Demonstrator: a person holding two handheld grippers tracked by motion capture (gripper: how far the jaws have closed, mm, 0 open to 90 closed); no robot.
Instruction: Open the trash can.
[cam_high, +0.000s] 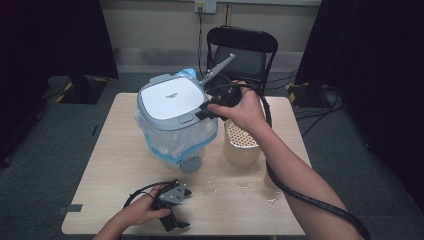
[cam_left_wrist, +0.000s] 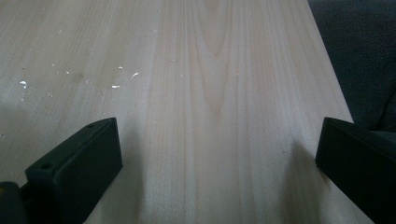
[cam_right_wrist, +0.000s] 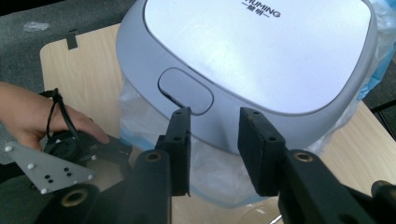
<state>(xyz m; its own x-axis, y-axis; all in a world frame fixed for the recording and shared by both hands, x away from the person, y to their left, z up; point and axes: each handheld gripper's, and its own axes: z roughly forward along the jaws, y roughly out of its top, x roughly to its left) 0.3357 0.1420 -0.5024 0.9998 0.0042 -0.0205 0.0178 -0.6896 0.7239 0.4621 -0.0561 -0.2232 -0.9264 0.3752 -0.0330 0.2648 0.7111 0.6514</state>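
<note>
Sitting on the far left half of the wooden table (cam_high: 120, 150): a small lidded bin (cam_high: 175, 120), upright, long axis running vertical, lined with a clear bag with a blue rim (cam_high: 172, 145) bulging out below the lid. Lying flat on top: a grey-rimmed white lid (cam_right_wrist: 261, 46), with its oval push button (cam_right_wrist: 186, 91) pointing toward the near edge of the table and, in the right gripper view, straight at the jaws.

Hovering at the bin's right front corner: the right gripper (cam_right_wrist: 214, 135), jaws drawn fairly close together yet parted, nothing between them, tips just beside the button and lid rim; contact not clear from these views.

Resting near the front edge of the table, well apart from the bin: the left gripper (cam_left_wrist: 215, 154), jaws spread wide, released, gripping nothing, bare wood between them.

Standing just right of the bin: a pale beige container (cam_high: 241, 147) with a perforated insert.
</note>
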